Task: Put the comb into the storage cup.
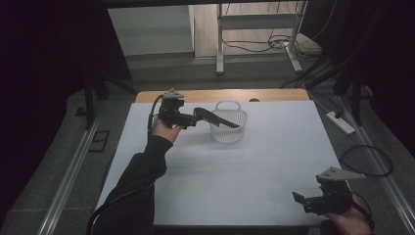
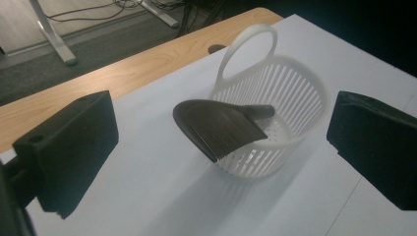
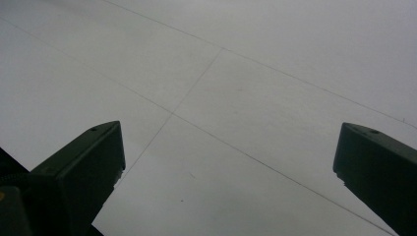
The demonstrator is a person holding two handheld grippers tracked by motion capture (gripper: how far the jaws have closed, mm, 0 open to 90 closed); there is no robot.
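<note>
On the far left part of the table, the left gripper (image 1: 195, 117) is held by the left hand (image 1: 164, 129), its jaws spread wide apart and nothing pressed between them. In the left gripper view the two black jaws are seen standing well clear on either side of a dark ribbed scoop (image 2: 219, 128), which is touched by neither. The right gripper (image 1: 299, 198) is held low at the near right corner by the right hand (image 1: 350, 223); its jaws are likewise parted, with only bare table sheet seen between them in the right gripper view.

The scoop is seen lying tilted in a white slatted basket (image 2: 300, 98), its broad ribbed blade propped over the near rim and its short handle pointed down and inward toward the basket's floor. Its long axis is run across the basket, from the rim nearest the left gripper toward the far wall. The basket is stood upright, its loop handle raised at the far side.

The table (image 1: 254, 166) is covered with a pale sheet, and a strip of bare wood is left showing along its far edge. Beyond it a grey floor, metal frame legs and loose cables are seen, with dark curtains hung at both sides.
</note>
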